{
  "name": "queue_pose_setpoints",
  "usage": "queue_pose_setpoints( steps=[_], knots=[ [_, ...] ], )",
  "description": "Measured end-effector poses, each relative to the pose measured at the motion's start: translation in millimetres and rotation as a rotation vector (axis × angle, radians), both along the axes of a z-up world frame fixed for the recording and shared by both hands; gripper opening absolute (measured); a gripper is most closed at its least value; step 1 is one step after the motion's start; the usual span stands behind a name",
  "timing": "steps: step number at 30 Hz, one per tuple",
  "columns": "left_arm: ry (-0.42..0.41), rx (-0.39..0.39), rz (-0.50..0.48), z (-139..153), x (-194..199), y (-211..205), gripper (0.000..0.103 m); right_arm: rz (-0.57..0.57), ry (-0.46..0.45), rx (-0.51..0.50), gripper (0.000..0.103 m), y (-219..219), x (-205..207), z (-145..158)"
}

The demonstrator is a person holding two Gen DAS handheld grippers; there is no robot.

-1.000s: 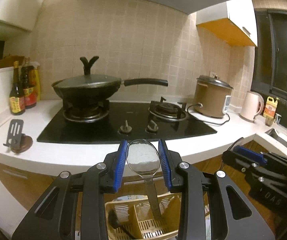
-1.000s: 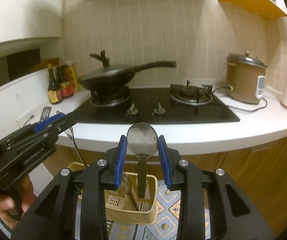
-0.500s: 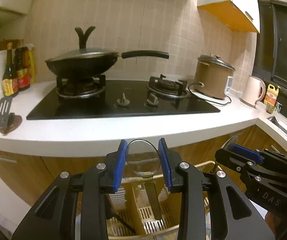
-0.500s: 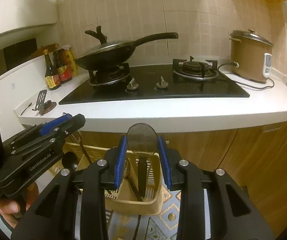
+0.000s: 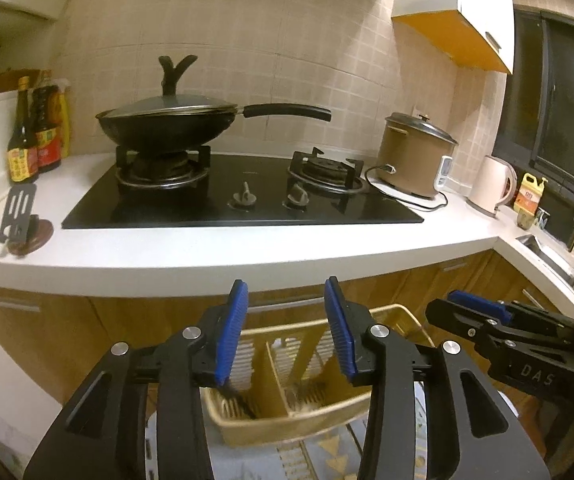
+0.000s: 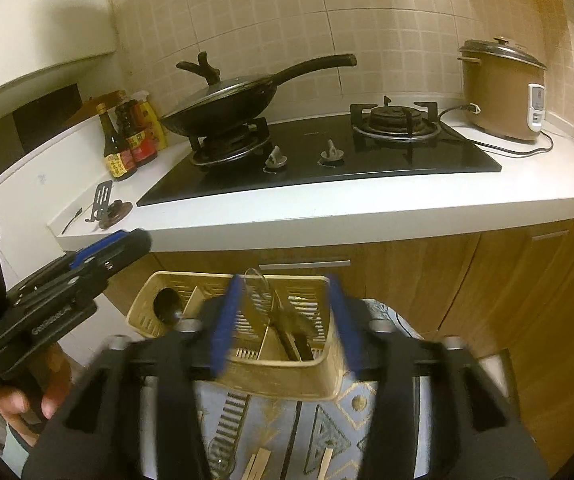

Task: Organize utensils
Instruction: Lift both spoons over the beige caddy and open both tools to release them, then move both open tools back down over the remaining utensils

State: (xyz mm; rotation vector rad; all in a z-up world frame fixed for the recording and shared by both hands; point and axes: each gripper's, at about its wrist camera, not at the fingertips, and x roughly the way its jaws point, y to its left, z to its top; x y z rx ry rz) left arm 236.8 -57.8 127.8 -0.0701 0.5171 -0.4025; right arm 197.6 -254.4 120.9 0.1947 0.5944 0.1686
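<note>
Jaws of left gripper [image 5: 286, 330] opening, blue pads apart w/ nothing between them, low centre of left wrist view. Just beyond & below: tan slotted utensil caddy [image 5: 367, 398], divided into compartments; contents blurred there.

Right gripper [image 6: 283, 320] also opening, motion-blurred at lower centre of right wrist view; pads not pressing anything. Clear spoon [image 6: 258, 286] stands tilted in caddy's middle compartment w/ a dark-handled utensil [image 6: 297, 340] beside it, both seen in the gap between the pads but apart from them. Black spoon [image 6: 169, 308] in caddy's left compartment. Caddy sits on patterned blue cloth [image 6: 327, 432].

Left gripper shows at left edge of right view, person's hand [image 6: 27, 396] on its grip.

Further out: wood cabinets [image 6: 507, 296], white counter [image 5: 223, 248], black gas hob [image 5: 247, 200]. Lidded wok [image 5: 167, 124] on left burner, brown rice cooker [image 5: 415, 160] right, sauce bottles [image 5: 35, 136] far left.
</note>
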Motion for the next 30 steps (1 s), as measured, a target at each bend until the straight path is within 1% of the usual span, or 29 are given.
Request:
queue_pose_setpoints(
  steps=[6,8,13,17,21,23,24,26,27,30],
  knots=[
    [-0.008,0.015,-0.002,9,-31,11,0.04,0.006,-0.021,-0.014,0.052,2,-29,14],
    [0.003,0.023,0.005,13,-44,17,0.041,0.008,-0.028,-0.019,0.052,4,-43,20],
    [0.051,0.03,0.013,18,-71,32,0.041,0.019,-0.025,-0.03,0.052,10,-71,32],
    [0.123,0.041,0.012,15,-88,42,0.043,0.051,0.023,-0.037,0.052,19,-88,31],
    [0.223,0.031,-0.014,-5,-97,50,0.044,0.072,0.09,-0.069,0.052,31,-94,15],
    [0.264,0.025,-0.022,-19,-100,52,0.048,0.081,0.118,-0.083,0.052,35,-96,3],
    [0.296,0.022,-0.028,-30,-103,54,0.048,0.088,0.139,-0.078,0.052,37,-96,-5],
    [0.334,0.029,-0.024,-48,-107,56,0.048,0.105,0.186,-0.051,0.052,37,-95,-21],
    [0.367,0.036,-0.019,-63,-110,57,0.048,0.106,0.203,-0.042,0.052,36,-95,-28],
    [0.438,0.04,-0.011,-95,-114,57,0.048,0.099,0.264,-0.014,0.052,33,-94,-53]
  ],
)
